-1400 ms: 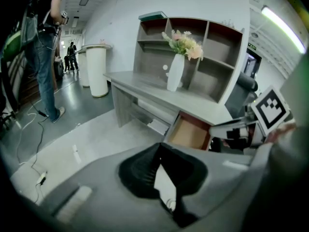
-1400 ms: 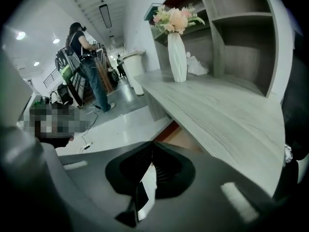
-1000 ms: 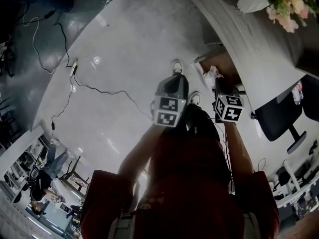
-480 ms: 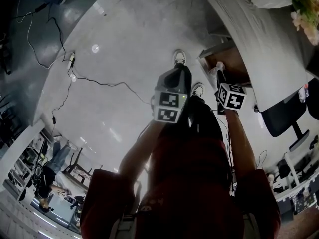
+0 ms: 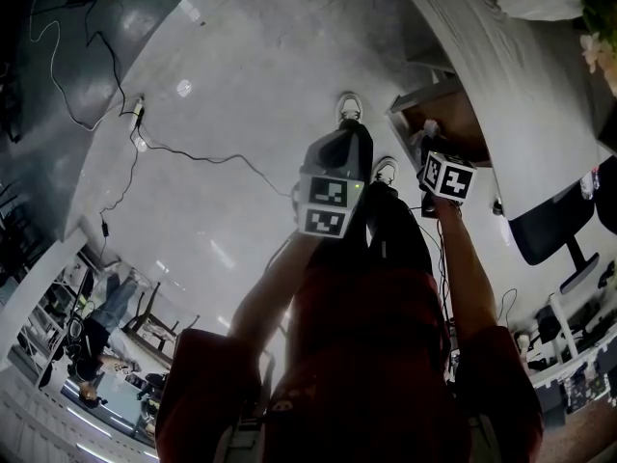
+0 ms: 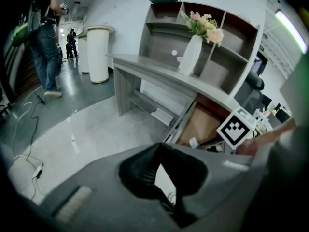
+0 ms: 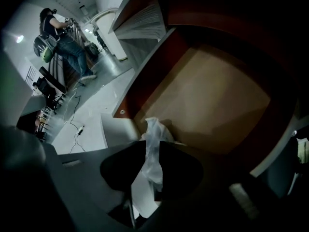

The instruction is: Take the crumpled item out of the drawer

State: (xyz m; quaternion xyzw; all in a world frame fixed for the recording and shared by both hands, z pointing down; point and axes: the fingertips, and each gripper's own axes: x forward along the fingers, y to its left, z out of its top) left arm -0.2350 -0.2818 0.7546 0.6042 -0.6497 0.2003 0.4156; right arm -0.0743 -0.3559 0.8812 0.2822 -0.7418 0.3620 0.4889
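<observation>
Right gripper view | right gripper (image 7: 150,146) clamps crumpled item (image 7: 155,129) | head view unclear

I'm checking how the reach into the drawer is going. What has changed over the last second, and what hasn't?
The right hand-held gripper has moved forward, closer to the open drawer, and its jaws now pinch the white crumpled item. The earlier head views cannot show when that grip closed. The left hand-held gripper stayed where it was, shut and empty, and the drawer stayed open.
</observation>
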